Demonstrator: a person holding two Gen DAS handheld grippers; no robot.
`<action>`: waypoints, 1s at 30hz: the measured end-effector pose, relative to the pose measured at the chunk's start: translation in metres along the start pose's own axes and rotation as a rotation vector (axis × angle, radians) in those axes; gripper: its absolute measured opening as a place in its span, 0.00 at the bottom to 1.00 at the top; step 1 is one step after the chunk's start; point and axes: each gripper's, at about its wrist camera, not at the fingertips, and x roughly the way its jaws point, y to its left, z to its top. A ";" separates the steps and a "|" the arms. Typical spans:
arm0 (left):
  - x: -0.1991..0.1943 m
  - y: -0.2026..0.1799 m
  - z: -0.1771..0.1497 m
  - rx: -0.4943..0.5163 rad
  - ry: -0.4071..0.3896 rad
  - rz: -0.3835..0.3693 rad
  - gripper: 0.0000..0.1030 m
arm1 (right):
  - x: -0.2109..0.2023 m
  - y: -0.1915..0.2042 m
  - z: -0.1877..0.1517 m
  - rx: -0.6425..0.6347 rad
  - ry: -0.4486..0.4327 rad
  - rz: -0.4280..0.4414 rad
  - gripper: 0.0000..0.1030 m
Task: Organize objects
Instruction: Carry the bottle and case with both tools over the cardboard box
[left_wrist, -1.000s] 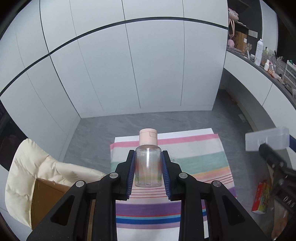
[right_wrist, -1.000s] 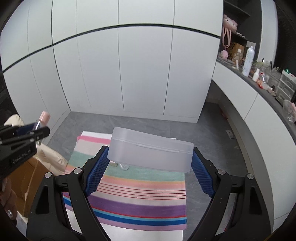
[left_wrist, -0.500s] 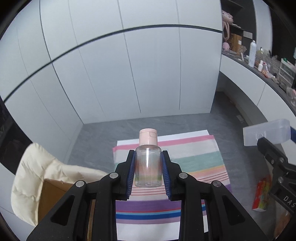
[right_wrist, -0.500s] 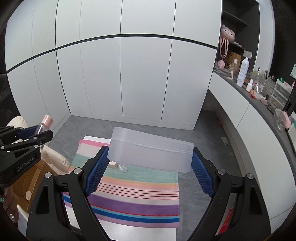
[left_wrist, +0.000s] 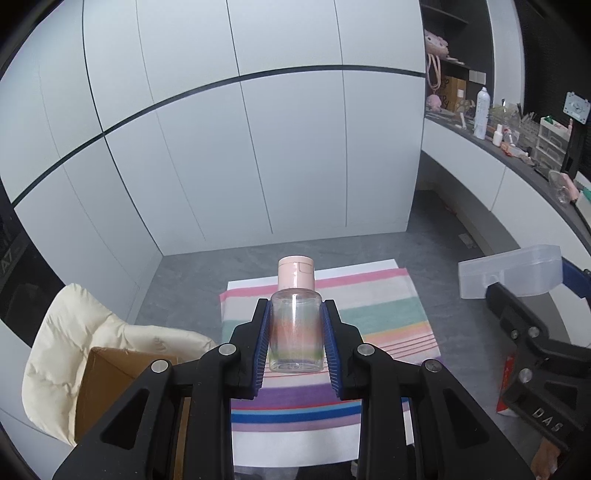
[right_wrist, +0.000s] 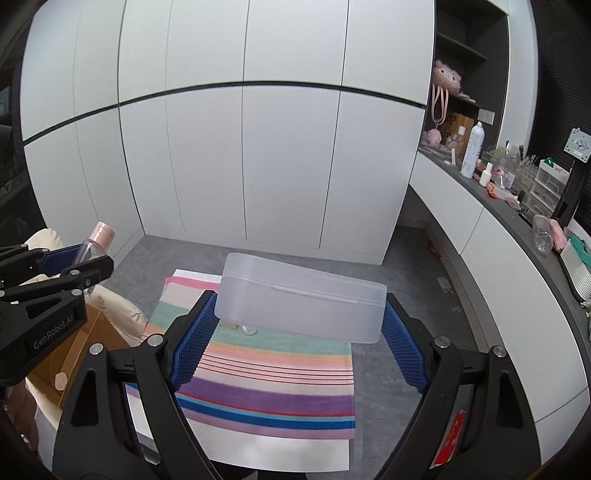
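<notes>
My left gripper (left_wrist: 295, 341) is shut on a small clear bottle (left_wrist: 294, 332) with a pink cap, held upright high above the striped cloth (left_wrist: 373, 314). The bottle also shows at the left of the right wrist view (right_wrist: 92, 245). My right gripper (right_wrist: 299, 332) is shut on a frosted plastic box (right_wrist: 301, 297) with its lid closed, held by its two ends and slightly tilted above the cloth (right_wrist: 277, 384). The box also shows at the right of the left wrist view (left_wrist: 509, 271). A small object on the cloth is partly hidden under the box (right_wrist: 249, 329).
The cloth lies on a white table (right_wrist: 266, 448). A cream padded chair (left_wrist: 74, 332) and a cardboard box (left_wrist: 103, 384) stand to the left. A red packet (right_wrist: 448, 439) lies on the grey floor at right. A cluttered counter (right_wrist: 517, 195) runs along the right wall.
Both grippers have risen with their loads; the table and cloth look farther below. The bottle and the box stay held the same way.
</notes>
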 end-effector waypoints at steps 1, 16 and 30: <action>-0.006 -0.002 -0.005 0.004 -0.009 -0.001 0.27 | -0.006 0.001 -0.005 0.002 -0.006 0.003 0.85; -0.067 0.004 -0.079 -0.020 -0.080 0.036 0.27 | -0.073 0.015 -0.083 0.030 -0.034 0.039 0.85; -0.075 -0.003 -0.169 -0.019 0.008 0.004 0.27 | -0.112 0.008 -0.164 0.023 0.053 0.040 0.85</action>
